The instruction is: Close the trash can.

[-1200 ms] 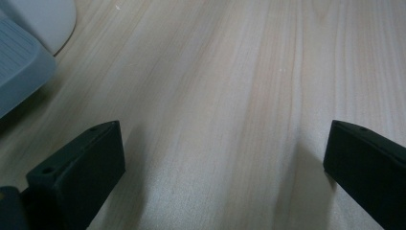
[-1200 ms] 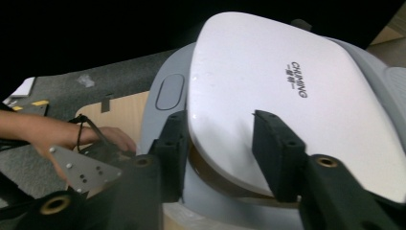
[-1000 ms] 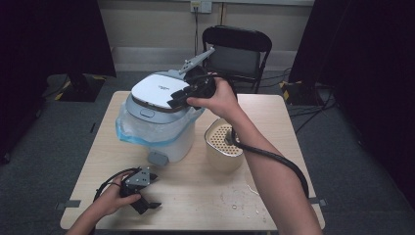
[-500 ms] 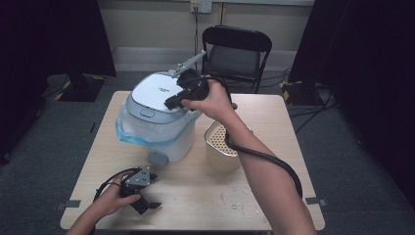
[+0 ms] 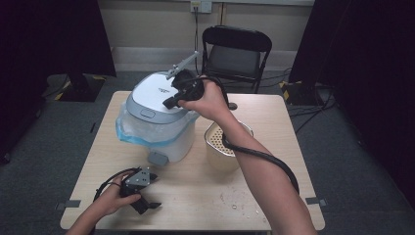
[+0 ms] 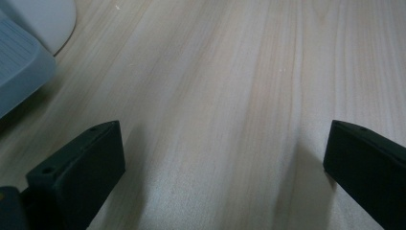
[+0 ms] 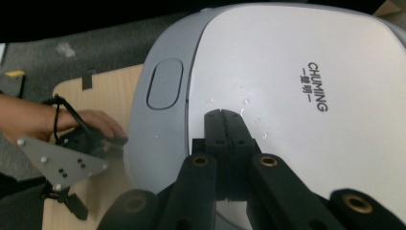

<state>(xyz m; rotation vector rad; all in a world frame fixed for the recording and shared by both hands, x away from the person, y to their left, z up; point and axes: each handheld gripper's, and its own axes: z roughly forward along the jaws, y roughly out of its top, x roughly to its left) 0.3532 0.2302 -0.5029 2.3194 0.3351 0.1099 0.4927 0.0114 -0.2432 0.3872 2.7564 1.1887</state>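
Observation:
A white and grey cooker (image 5: 156,117) stands at the table's back left, its body wrapped in clear plastic. Its lid (image 7: 287,76) is down and carries a few water drops and a grey oval button (image 7: 164,84). My right gripper (image 5: 169,103) hangs over the lid, its jaws (image 7: 224,116) pressed together with nothing between them. Whether the tips touch the lid I cannot tell. My left gripper (image 5: 153,192) lies on the table's front left in the person's hand, jaws wide apart (image 6: 225,158) over bare wood.
A beige perforated basket (image 5: 215,149) stands right of the cooker, under the right forearm. Crumbs (image 5: 235,200) lie near the front edge. A black folding chair (image 5: 237,54) stands behind the table. A cable trails along the right arm.
The right gripper's jaws have come together above the lid, and the hand has shifted only slightly. The left gripper has stayed where it was.

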